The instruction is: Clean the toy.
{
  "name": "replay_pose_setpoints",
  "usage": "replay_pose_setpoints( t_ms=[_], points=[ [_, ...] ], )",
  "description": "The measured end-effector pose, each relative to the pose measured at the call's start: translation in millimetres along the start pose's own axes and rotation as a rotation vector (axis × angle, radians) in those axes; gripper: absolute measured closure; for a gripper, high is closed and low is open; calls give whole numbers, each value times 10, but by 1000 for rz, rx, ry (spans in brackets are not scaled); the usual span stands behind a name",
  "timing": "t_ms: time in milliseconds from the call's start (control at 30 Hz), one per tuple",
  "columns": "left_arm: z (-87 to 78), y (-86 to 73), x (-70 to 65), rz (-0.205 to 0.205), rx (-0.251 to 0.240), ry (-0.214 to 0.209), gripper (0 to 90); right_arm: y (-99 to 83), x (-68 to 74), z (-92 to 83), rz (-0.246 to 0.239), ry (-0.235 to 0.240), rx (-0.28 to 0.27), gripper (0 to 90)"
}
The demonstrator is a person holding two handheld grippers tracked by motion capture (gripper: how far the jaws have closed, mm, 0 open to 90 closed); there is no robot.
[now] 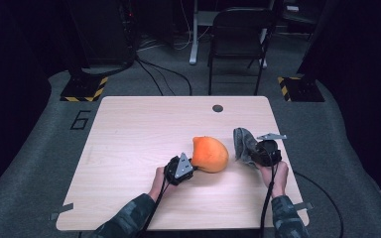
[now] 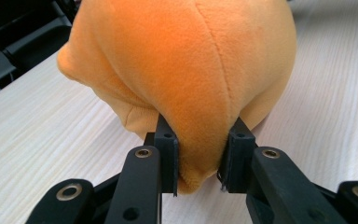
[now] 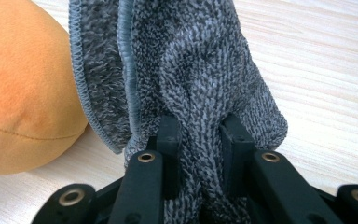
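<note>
Nearest the camera in the high view, two camouflage-patterned sleeves [image 1: 129,220] enter from the bottom edge, each hand carrying a gripper over the light wooden table [image 1: 129,148].

Left gripper [image 1: 187,166]: located just below centre of the high view, with its grey three-cornered plate on top. In the left gripper view its two black jaws rise from the bottom edge and pinch a fold of the orange plush toy [image 2: 186,70]; the fabric bulges down between the pads, so this claw is clamped on the toy. The toy rests on the table surface, filling the upper centre of that view.

Right gripper [image 1: 256,151]: located right of centre in the high view. In the right gripper view its jaws are closed tightly on a bunched section of the grey cloth [image 3: 200,84], which stands up from the jaws toward the top edge. The cloth has a stitched, lighter grey hem at upper left of that view.

Position of the items: in the high view the orange plush toy [image 1: 209,154] sits at centre, directly between the two grippers; the grey cloth [image 1: 243,141] is just to its right, near but apart from it.

Farther off: a round dark grommet [image 1: 218,108] near the table's far edge, then a black chair [image 1: 238,39] at top centre on the grey floor.
</note>
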State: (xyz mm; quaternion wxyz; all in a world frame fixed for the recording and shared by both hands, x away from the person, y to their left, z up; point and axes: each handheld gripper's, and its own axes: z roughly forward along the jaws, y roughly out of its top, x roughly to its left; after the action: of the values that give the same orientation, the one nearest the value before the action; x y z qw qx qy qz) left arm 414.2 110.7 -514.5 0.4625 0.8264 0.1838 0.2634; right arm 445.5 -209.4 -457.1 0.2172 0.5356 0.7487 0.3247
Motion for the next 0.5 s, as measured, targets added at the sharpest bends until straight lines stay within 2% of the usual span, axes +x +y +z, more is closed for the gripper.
replay_pose_setpoints(
  t_ms=[100, 133, 167, 233, 400, 500],
  points=[
    [-43, 65, 24, -43, -7, -14, 724, 0, -6, -5, 0, -2, -1, 730],
    [-54, 84, 30, -46, -5, -19, 724, 0, -7, -7, -1, -2, -3, 730],
    [-76, 117, 35, -78, -4, -29, 724, 0, -8, -7, 0, -1, -4, 729],
    [-117, 174, 48, -113, -8, -45, 723, 2, -10, -13, 2, -2, -5, 730],
    [-214, 259, 109, -201, 7, -60, 722, 8, -30, -41, 2, -3, -16, 730],
    [-256, 279, 172, -270, 26, -65, 721, 32, -32, -86, 3, 4, -29, 730]
  ],
)
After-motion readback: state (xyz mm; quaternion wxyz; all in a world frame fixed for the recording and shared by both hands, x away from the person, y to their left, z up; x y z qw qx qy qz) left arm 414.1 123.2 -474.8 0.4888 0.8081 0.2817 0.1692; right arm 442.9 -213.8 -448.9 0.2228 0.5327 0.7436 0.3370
